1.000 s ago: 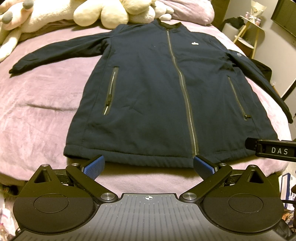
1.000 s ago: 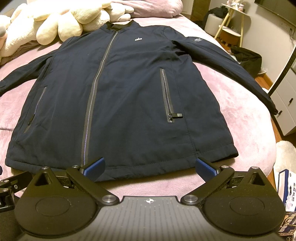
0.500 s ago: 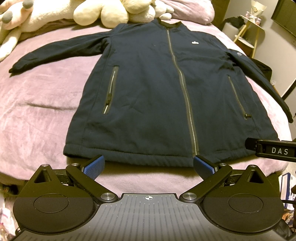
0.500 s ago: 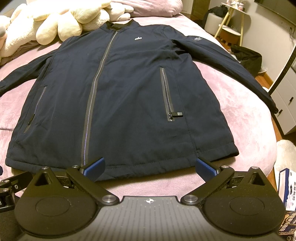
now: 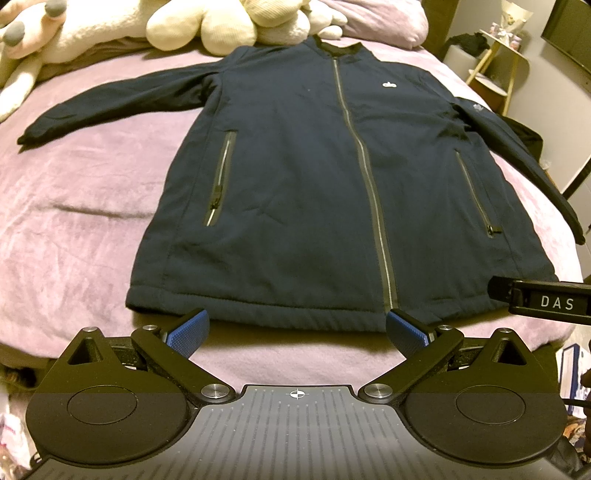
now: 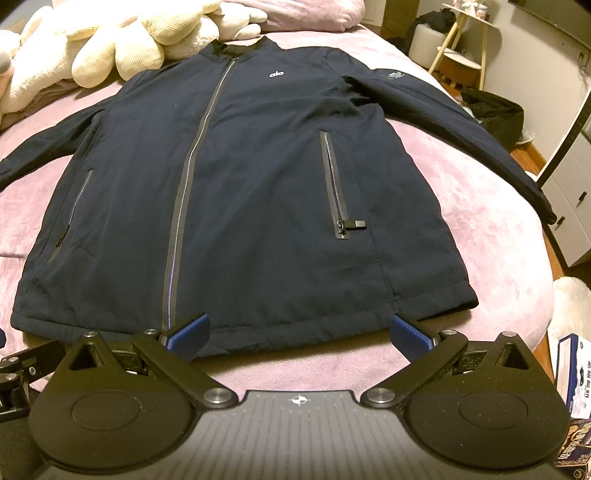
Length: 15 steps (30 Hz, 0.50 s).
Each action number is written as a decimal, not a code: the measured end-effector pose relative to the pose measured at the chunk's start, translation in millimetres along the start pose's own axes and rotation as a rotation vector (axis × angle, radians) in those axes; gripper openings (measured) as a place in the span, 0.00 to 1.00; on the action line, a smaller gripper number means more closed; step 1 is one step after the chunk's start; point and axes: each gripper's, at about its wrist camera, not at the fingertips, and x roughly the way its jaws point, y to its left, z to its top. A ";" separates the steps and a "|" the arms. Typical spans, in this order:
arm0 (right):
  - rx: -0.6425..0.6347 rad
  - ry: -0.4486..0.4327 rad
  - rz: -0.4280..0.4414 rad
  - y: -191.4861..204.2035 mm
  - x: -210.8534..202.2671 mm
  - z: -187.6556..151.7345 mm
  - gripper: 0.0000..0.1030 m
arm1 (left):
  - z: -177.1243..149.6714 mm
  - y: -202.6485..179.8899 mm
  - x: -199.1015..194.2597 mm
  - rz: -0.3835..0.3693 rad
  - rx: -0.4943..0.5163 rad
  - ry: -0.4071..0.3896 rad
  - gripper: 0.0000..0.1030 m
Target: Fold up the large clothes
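pink-blanketed bed (image 5: 74, 221) fills both views, navy jacket (image 5: 314, 184) spread flat on it, zipped, sleeves out, collar by the plush toys (image 5: 221, 26). left gripper (image 5: 295, 328) hovers at the hem, fingers spread, nothing between them. right gripper (image 6: 299, 332) likewise, spread wide at the hem.

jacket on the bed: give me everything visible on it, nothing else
The navy jacket lies flat, front up, on a pink fleece blanket, collar toward the plush toys. Matte padded fabric, grey front zipper closed to the hem, two zipped side pockets, a small white chest logo and a pale sleeve emblem. Both sleeves spread outward; one cuff reaches the bed's edge. The hem lies just ahead of both open hand-held grippers, left and right; neither grips it.
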 end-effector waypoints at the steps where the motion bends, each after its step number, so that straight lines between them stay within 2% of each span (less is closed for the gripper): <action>1: 0.000 0.001 0.000 0.5 -0.3 -1.1 1.00 | 0.2 0.1 0.0 0.000 0.000 0.000 1.00; 15: 0.006 0.010 0.003 -1.2 2.6 -1.4 1.00 | -2.2 -0.9 3.2 -0.002 0.001 0.012 1.00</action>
